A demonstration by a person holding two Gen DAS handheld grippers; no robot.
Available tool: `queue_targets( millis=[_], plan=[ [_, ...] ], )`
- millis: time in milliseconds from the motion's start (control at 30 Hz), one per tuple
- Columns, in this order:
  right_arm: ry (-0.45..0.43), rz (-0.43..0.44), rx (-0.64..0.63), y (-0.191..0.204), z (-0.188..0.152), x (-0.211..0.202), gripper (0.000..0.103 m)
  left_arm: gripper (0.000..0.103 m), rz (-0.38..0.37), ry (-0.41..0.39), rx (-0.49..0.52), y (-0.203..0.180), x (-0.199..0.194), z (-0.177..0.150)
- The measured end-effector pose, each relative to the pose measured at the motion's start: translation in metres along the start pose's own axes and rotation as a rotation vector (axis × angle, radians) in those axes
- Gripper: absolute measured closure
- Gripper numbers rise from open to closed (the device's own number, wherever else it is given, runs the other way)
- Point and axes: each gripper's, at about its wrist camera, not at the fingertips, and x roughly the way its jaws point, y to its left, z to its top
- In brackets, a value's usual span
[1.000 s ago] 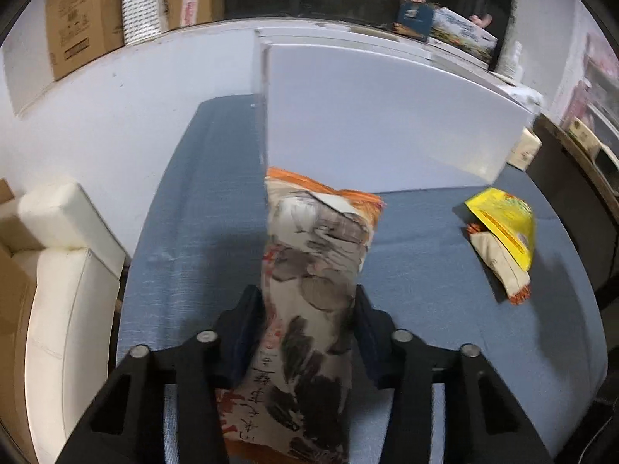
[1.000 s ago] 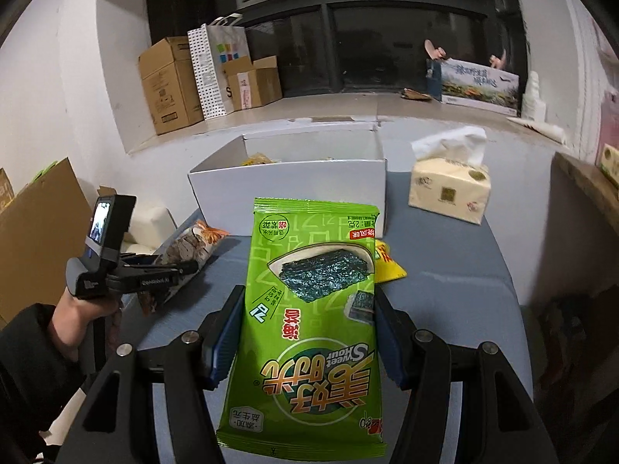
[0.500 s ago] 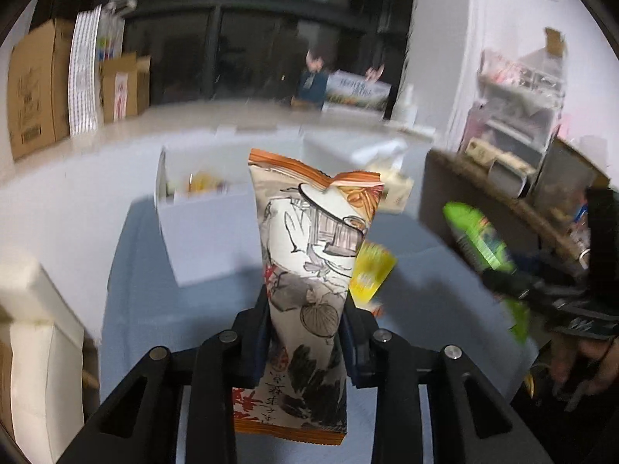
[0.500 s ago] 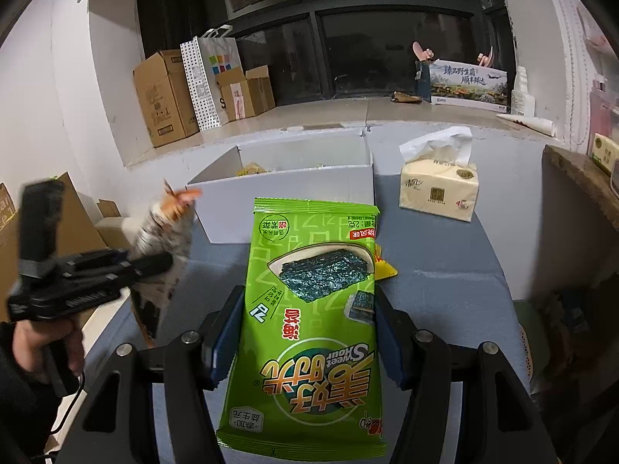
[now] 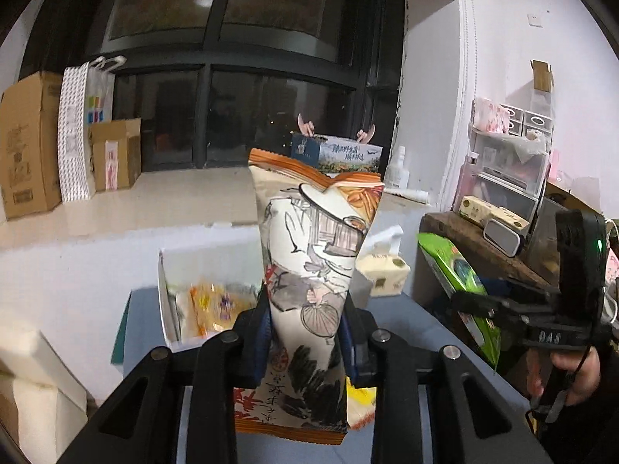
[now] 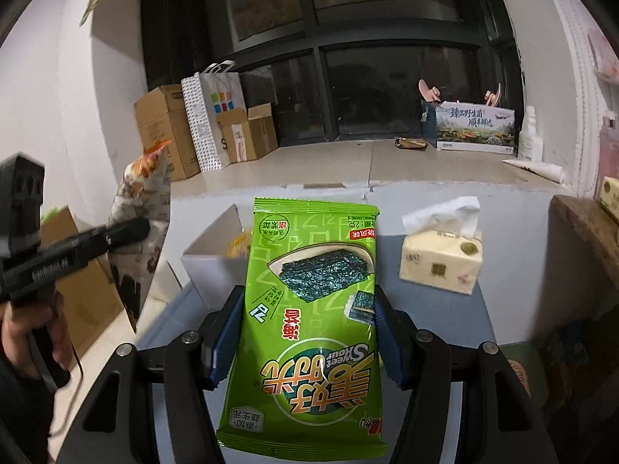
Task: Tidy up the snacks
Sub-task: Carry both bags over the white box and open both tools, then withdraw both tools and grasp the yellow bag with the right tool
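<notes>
— Snacks where?
— Orange-topped bag (image 5: 313, 282) upright, clamped in left gripper (image 5: 305, 332); green seaweed pack (image 6: 309, 309) clamped in right gripper (image 6: 309, 332).
— Box (image 6: 211, 266)?
— White, at 11 o'clock behind seaweed pack, yellow packet (image 5: 209, 305) inside.
— Tissue box (image 6: 441, 263)?
— At 2 o'clock on blue table (image 6: 437, 317).

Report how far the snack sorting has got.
Done: at least one yellow packet already lies in the white box. In hand: the left gripper clamps the illustrated pouch, the right gripper the green seaweed pack, both raised. Left: putting both in the box.
</notes>
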Motion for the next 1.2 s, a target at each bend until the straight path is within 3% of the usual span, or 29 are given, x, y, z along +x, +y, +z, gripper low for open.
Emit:
queue_targets(
  millis=[133,333,600,633,667,700,767,867,1000,1200],
  plan=[
    [0.002,0.010,0.027,-0.009,0.033,0.029,0.037,0.070,-0.009,-0.005,-0.018,0.011,0.030,0.028],
    [0.069,-0.010,0.020,-0.014,0.069,0.098,0.037,0.070,0.046,0.051,-0.047,0.044,0.092,0.060],
    [0.194,-0.023,0.024,-0.024,0.079,0.185,0.037,0.066,0.114,0.169,-0.039,0.073,0.159,0.051],
    [0.196,-0.009,0.022,-0.025,0.078,0.192,0.034,0.052,0.119,0.193,-0.048,0.076,0.165,0.047],
    [0.203,0.000,0.019,-0.026,0.077,0.196,0.024,0.037,0.120,0.213,-0.064,0.080,0.169,0.042],
    [0.221,-0.010,0.014,-0.026,0.076,0.202,0.009,0.003,0.111,0.234,-0.100,0.086,0.173,0.038],
    [0.222,-0.065,0.019,-0.032,0.073,0.207,0.000,0.000,0.103,0.232,-0.152,0.096,0.171,0.030],
    [0.234,-0.021,0.079,-0.045,0.067,0.206,0.000,0.000,0.111,0.248,-0.176,0.100,0.169,0.026],
    [0.205,-0.054,0.087,-0.048,0.066,0.195,0.000,0.000,0.107,0.244,-0.177,0.095,0.160,0.027],
    [0.134,-0.058,0.092,-0.047,0.073,0.154,0.000,0.000,0.094,0.185,-0.102,0.068,0.121,0.037]
  ],
)
